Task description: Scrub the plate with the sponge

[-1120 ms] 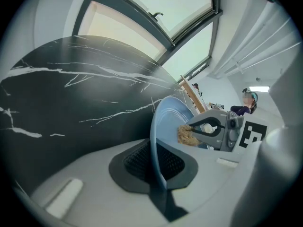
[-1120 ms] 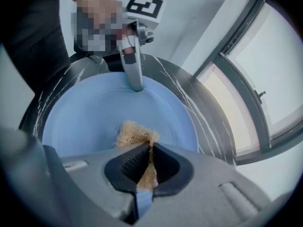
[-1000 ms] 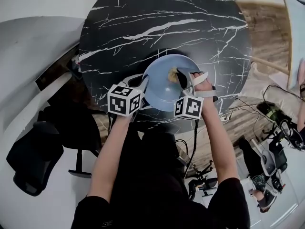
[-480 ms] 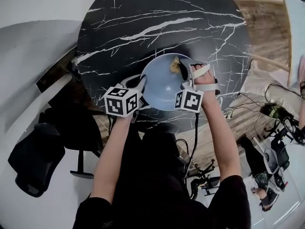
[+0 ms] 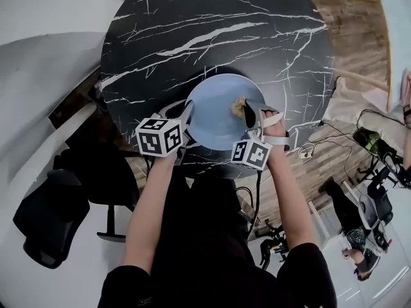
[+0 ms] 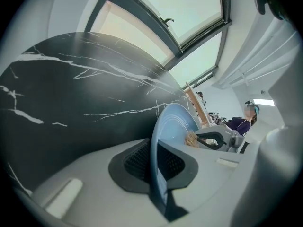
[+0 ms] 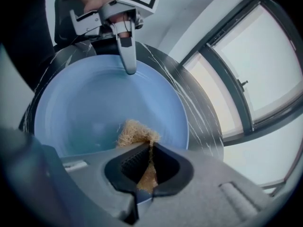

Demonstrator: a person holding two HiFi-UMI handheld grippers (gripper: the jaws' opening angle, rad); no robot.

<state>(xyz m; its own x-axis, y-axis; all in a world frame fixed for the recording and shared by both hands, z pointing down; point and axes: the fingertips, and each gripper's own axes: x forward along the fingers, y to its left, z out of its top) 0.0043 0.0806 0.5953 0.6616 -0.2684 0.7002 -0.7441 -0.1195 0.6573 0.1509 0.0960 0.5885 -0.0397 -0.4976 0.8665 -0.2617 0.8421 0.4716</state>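
Note:
A light blue plate (image 5: pixel 212 117) rests on the black marble table (image 5: pixel 192 31), near its front edge. My left gripper (image 5: pixel 187 113) is shut on the plate's left rim, and in the left gripper view the rim (image 6: pixel 175 124) runs edge-on between its jaws (image 6: pixel 154 162). My right gripper (image 5: pixel 247 111) is shut on a tan fibrous sponge (image 5: pixel 238 106). The sponge (image 7: pixel 135 131) presses on the inside of the plate (image 7: pixel 94 112) at its right side. Opposite, in the right gripper view, the left gripper (image 7: pixel 129 65) grips the far rim.
The round table's front edge lies just below the plate. A black office chair (image 5: pixel 51 217) stands on the floor at the left. Cables and equipment (image 5: pixel 372 159) lie on the floor at the right. A large window (image 7: pixel 255 70) is beyond the table.
My right gripper carried the sponge toward the plate's far rim, then back toward me across its right side. The left gripper kept its hold on the rim.

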